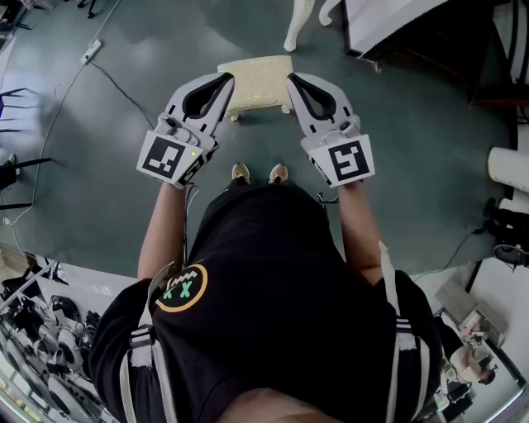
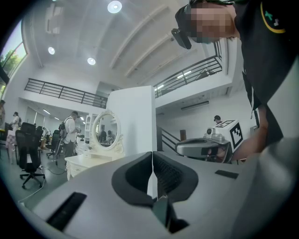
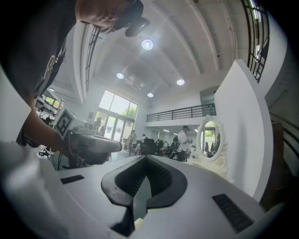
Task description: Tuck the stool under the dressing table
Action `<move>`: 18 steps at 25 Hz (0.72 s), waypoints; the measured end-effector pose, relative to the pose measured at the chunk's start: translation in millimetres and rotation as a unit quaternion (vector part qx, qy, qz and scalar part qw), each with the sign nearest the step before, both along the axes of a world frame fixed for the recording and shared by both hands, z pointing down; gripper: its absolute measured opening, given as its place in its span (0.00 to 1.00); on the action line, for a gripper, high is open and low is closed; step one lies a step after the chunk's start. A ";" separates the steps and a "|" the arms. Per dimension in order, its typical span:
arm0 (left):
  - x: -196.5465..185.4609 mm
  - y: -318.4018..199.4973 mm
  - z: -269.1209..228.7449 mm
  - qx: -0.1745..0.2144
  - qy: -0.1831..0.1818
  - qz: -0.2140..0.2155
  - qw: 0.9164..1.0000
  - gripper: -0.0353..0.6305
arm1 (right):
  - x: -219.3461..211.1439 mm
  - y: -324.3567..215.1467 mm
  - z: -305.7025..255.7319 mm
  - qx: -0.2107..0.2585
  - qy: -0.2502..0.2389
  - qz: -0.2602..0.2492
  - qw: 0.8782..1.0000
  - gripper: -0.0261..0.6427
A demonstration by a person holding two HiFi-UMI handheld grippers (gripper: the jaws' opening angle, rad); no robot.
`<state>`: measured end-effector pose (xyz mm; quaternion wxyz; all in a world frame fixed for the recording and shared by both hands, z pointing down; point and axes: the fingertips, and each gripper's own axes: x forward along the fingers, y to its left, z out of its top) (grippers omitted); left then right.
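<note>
Both grippers empty; left gripper (image 1: pixel 223 83) and right gripper (image 1: pixel 295 81) each have jaws pressed together, nothing between them, held level out in front of the person's torso. Stool (image 1: pixel 254 78) stands on the floor just ahead of the shoes (image 1: pixel 240 172); in the head view it sits between the two gripper tips, but I judge it well below them. Its long axis runs left-right, so one short end lies under each gripper; neither hand is clearly nearer. A white curved leg (image 1: pixel 296 25), likely the dressing table's, stands beyond the stool and slightly right; dressing table (image 2: pixel 88 161) with its oval mirror shows ahead in the left gripper view. Coming push goes forward and a bit right.
</note>
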<state>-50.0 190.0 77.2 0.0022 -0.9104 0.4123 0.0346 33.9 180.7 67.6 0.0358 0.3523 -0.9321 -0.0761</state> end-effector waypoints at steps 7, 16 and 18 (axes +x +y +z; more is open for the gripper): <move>-7.8 0.7 7.2 0.010 -0.011 -0.001 1.000 0.09 | 0.5 -0.2 2.2 0.003 0.006 0.001 1.000 0.07; 2.4 3.9 12.4 0.004 -0.015 0.034 0.999 0.50 | -2.9 2.8 8.3 -0.016 0.001 -0.023 1.000 0.31; 11.0 7.9 7.3 0.002 -0.020 0.042 0.999 0.58 | -4.6 6.0 12.7 -0.022 0.009 -0.033 0.999 0.45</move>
